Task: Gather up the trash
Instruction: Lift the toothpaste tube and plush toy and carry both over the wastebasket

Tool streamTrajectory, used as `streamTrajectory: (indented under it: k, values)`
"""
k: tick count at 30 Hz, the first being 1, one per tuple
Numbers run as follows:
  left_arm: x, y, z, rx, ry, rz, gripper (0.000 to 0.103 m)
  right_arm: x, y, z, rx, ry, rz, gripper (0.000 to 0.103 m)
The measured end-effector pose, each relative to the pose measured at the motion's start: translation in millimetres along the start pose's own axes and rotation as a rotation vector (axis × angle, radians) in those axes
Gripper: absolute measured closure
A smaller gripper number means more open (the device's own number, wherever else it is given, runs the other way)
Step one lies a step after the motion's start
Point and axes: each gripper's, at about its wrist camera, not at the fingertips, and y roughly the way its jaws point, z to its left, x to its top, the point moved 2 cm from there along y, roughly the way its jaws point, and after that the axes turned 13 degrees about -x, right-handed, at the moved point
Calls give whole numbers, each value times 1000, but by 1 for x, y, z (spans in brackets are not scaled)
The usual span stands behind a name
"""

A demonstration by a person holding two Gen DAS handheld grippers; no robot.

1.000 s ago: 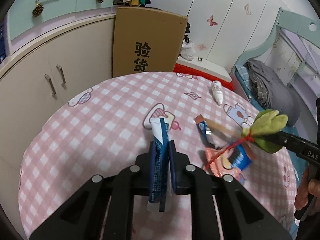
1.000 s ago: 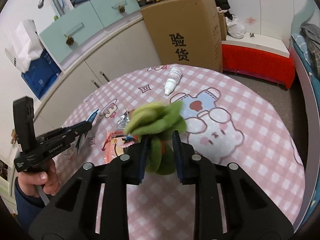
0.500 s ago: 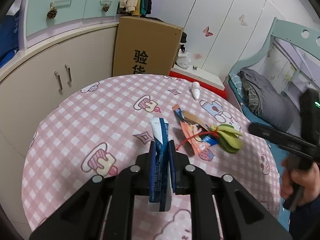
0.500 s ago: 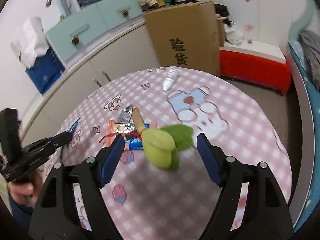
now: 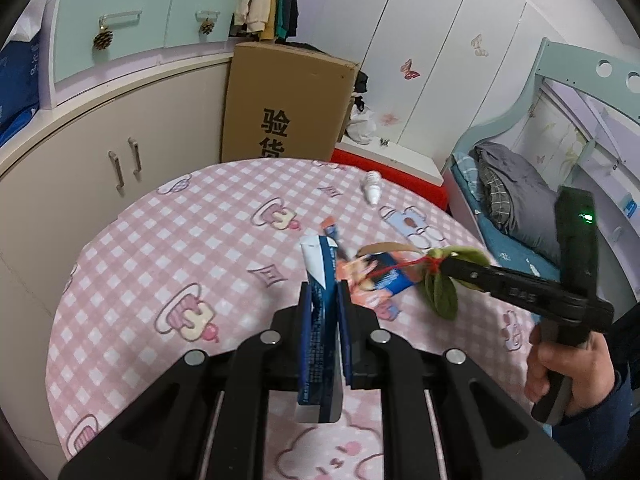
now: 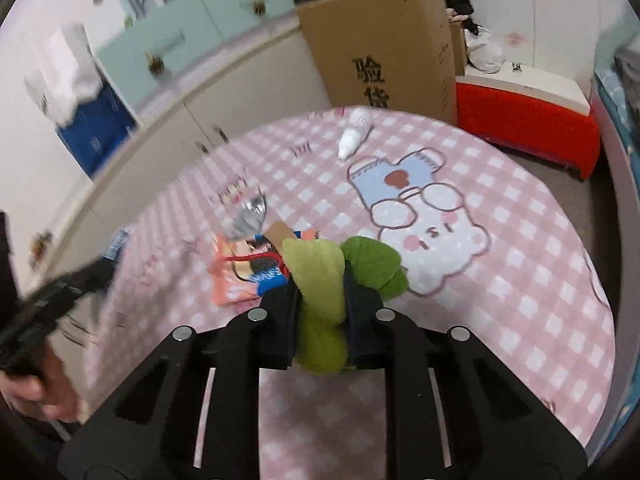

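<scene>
My left gripper (image 5: 323, 296) is shut on a blue and white wrapper (image 5: 320, 320) and holds it upright above the round pink checked table (image 5: 168, 248). My right gripper (image 6: 320, 280) is shut on a green leaf-shaped bundle (image 6: 320, 272) tied with red string; it also shows in the left wrist view (image 5: 444, 288). The bundle hangs just above a pile of trash: an orange snack packet (image 6: 232, 280), a blue wrapper (image 5: 390, 276) and a silver foil piece (image 6: 250, 216). A small white bottle (image 6: 354, 132) lies at the table's far side.
A tall cardboard box (image 5: 288, 100) stands behind the table against cream cabinets (image 5: 100, 152). A red bench (image 6: 528, 124) and a bed (image 5: 512, 208) are to the right. White wardrobes (image 5: 420, 60) line the back wall.
My right gripper opened and let the green bundle lie on the table half a second ago, then closed on it again. My left gripper has drawn back from the table with its wrapper.
</scene>
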Motion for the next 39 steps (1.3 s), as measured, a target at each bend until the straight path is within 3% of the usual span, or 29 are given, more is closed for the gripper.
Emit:
streamTrajectory:
  k: [13,22,31,39]
  values:
    - [12,9,-80,-92,81,-26,91,-11,-92,-71,60,157,-153,84]
    - [11,33,-159,-194,174,4,91,-36,-150,-135,7,252,-248,84]
    - [-8,84,-255,-329,273,98,91,-84,-197,-230,-109,412,-296,84]
    - [-57,164,-327,-430,305,298,91,-146,-196,-306,-225,565,-231,84]
